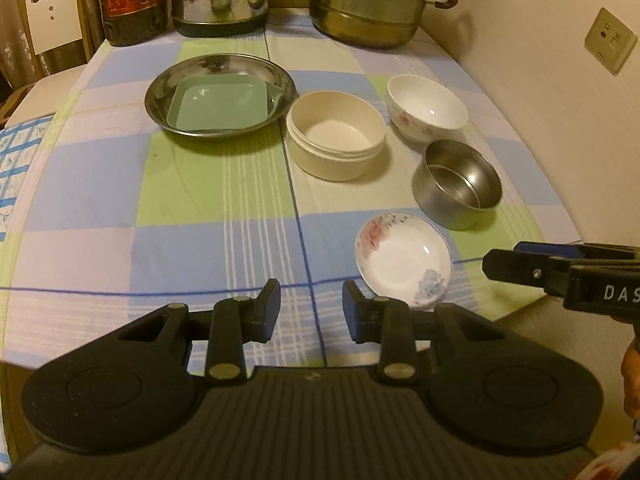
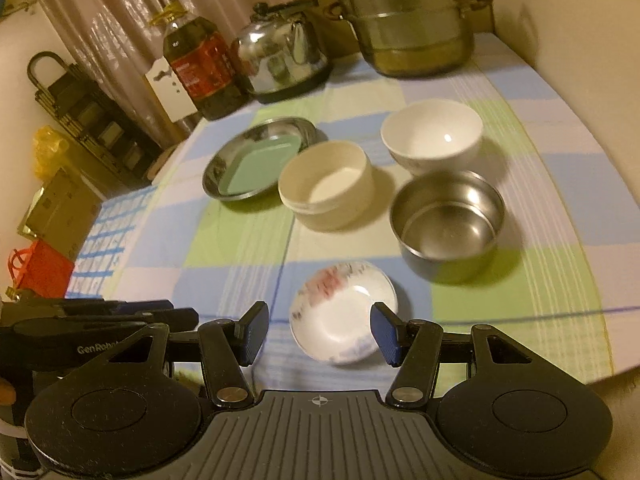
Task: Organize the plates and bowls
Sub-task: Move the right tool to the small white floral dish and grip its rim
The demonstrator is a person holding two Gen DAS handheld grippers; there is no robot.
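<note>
Both grippers hover empty over the checked counter (image 1: 120, 184): the right gripper (image 2: 320, 334), jaws apart, has the floral saucer (image 2: 344, 312) lying directly ahead between its fingertips, untouched and round, with no long axis. The left gripper (image 1: 311, 310), jaws narrowly apart on nothing, sees that saucer (image 1: 404, 258) ahead to its right, so the right hand is likely nearer. The left gripper's body reads "GenRobo…", the right's "DAS"; the bottle (image 2: 204, 68) label is illegible.
</note>
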